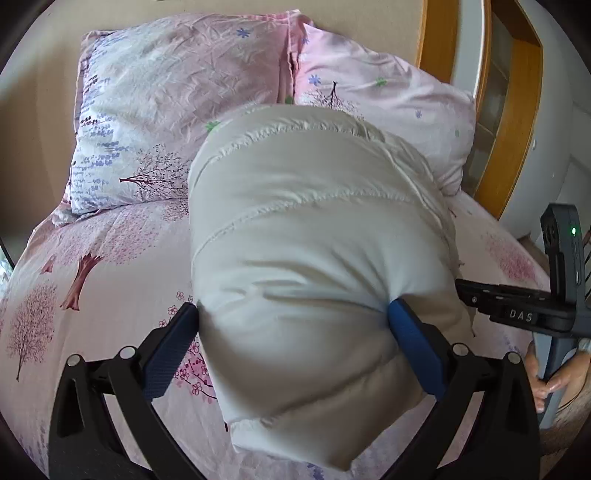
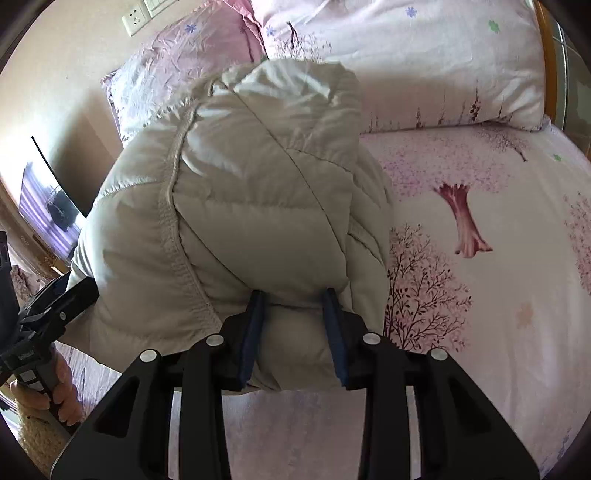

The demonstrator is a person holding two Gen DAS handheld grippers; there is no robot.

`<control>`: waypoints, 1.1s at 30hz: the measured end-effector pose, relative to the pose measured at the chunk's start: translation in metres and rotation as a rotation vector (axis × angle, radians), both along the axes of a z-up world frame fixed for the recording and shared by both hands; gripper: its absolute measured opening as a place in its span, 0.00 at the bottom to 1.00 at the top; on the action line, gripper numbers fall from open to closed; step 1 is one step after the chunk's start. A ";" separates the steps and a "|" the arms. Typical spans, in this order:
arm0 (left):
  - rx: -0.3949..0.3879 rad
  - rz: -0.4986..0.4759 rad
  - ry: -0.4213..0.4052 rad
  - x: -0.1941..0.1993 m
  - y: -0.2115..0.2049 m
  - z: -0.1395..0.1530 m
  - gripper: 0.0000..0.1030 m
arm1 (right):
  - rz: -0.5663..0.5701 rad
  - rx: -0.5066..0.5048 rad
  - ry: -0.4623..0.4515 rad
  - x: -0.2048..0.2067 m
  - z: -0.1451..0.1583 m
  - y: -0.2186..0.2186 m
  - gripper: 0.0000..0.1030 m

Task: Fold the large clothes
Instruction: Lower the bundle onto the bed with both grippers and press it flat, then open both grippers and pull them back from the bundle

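A folded cream puffer jacket [image 1: 314, 236] lies on the pink tree-print bed sheet [image 1: 92, 280]. My left gripper [image 1: 291, 310] has its blue fingers pressed into both sides of the jacket's near end, shut on the bundle. In the right wrist view the same jacket [image 2: 251, 199] fills the middle, and my right gripper [image 2: 293, 295] has its fingers clamped on a thick fold at its near edge. The right gripper's body [image 1: 517, 306] shows at the right edge of the left wrist view. The left gripper's body [image 2: 40, 314] shows at the left edge of the right wrist view.
Two pink floral pillows [image 1: 166, 107] [image 1: 388, 107] lie at the bed's head behind the jacket. A wooden frame [image 1: 517, 110] stands at the right. A wall socket [image 2: 135, 16] and a picture [image 2: 48, 199] are on the left wall.
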State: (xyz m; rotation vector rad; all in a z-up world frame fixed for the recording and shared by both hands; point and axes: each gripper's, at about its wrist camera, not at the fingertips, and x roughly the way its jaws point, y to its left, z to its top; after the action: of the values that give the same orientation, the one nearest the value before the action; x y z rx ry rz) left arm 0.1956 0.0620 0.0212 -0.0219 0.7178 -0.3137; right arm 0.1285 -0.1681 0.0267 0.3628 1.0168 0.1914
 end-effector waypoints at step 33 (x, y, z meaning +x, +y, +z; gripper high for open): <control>0.113 0.293 -0.077 -0.111 0.039 0.006 0.98 | -0.063 -0.235 -0.186 -0.100 0.064 0.033 0.99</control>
State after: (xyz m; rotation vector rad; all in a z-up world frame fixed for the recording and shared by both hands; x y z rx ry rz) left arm 0.0846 0.1012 0.0270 -0.0079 0.6452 0.0064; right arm 0.0285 -0.1353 0.0903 0.1592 0.8326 0.0469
